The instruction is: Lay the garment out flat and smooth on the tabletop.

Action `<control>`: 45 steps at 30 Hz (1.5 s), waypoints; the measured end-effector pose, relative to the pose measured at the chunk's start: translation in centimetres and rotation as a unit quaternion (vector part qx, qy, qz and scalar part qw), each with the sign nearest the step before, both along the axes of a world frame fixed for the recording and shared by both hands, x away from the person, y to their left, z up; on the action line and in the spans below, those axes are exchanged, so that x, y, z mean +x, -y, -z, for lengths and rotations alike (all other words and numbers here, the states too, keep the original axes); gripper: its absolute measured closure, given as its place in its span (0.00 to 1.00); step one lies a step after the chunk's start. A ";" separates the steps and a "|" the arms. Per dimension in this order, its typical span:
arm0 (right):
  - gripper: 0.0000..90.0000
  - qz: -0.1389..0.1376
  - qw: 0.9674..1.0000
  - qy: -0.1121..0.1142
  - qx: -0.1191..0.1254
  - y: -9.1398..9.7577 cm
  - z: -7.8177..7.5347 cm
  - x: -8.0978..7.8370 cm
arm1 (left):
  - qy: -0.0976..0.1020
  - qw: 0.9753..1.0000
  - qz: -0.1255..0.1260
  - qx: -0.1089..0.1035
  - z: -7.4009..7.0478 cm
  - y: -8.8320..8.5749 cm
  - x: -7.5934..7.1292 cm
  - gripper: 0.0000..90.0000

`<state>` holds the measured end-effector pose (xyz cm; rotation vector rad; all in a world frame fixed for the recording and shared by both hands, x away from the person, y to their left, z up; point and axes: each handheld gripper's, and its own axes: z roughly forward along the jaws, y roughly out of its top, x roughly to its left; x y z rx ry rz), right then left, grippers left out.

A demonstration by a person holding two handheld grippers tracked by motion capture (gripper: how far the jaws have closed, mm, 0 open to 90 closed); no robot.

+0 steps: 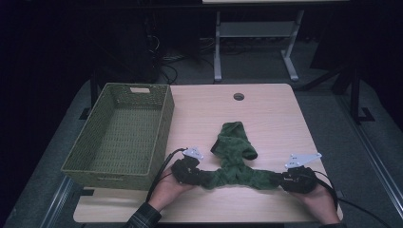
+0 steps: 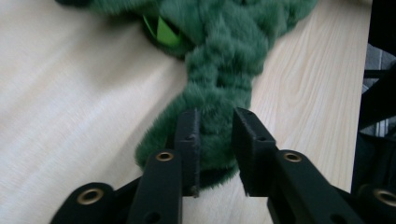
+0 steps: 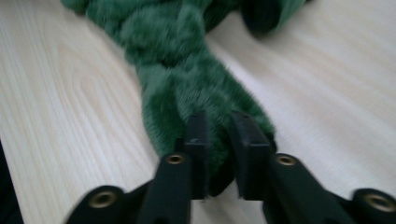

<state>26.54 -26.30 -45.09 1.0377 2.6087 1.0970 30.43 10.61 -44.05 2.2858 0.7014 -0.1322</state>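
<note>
From above, one fuzzy green cloth (image 1: 234, 159) lies on the near part of the one wooden table (image 1: 275, 118), next to one empty woven basket (image 1: 121, 133). Two hands hold two grippers. The left gripper (image 1: 197, 176) pinches the cloth's left end and the right gripper (image 1: 276, 180) pinches its right end.

The left gripper view adds a bright green tag (image 2: 164, 32) on the cloth, with the jaws squeezing the fur.

In the right gripper view, the jaws squeeze the other end, with no tag there.
</note>
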 end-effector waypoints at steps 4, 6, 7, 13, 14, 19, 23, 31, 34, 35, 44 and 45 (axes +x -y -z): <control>0.76 0.010 1.000 0.006 0.014 -0.1 -0.7 0.8 | 0.015 1.000 -0.015 -0.009 -1.2 0.2 1.2 0.68; 0.72 0.012 1.000 0.009 0.014 -0.4 -0.9 1.5 | 0.021 1.000 -0.019 -0.012 -1.7 0.4 1.8 0.63; 0.70 0.012 1.000 0.011 0.015 -0.5 -1.0 1.7 | 0.027 0.999 -0.025 -0.014 -1.9 0.6 2.1 0.60; 0.66 0.012 0.999 0.009 0.031 -1.6 -1.0 3.8 | 0.046 0.998 -0.043 -0.022 -3.0 1.4 4.4 0.51; 0.66 0.010 0.999 0.011 0.030 -1.8 -1.0 4.1 | 0.050 0.998 -0.045 -0.021 -3.1 1.5 4.7 0.50; 0.65 0.014 0.999 0.015 0.036 -2.5 -1.2 5.3 | 0.063 0.997 -0.051 -0.015 -3.3 2.1 6.7 0.49; 0.64 0.017 0.999 0.007 0.034 -2.7 -0.8 6.0 | 0.061 0.997 -0.055 -0.012 -2.8 2.8 8.4 0.47; 0.57 0.013 0.999 -0.005 0.042 -3.2 0.0 6.8 | 0.046 0.998 -0.046 -0.014 -1.0 3.9 9.0 0.45; 0.56 0.019 0.999 -0.009 0.047 -3.3 0.0 6.9 | 0.040 0.998 -0.040 -0.005 -0.3 4.3 9.0 0.45; 0.56 0.020 0.999 -0.009 0.048 -3.4 0.1 7.0 | 0.039 0.999 -0.034 0.002 -0.1 4.3 9.0 0.46; 0.55 0.025 0.998 -0.020 0.048 -3.7 0.9 7.7 | 0.029 1.000 -0.011 0.005 0.4 4.4 8.5 0.85; 0.56 0.025 0.998 -0.022 0.050 -3.7 0.9 7.7 | 0.028 1.000 -0.007 0.009 0.3 4.4 8.5 0.88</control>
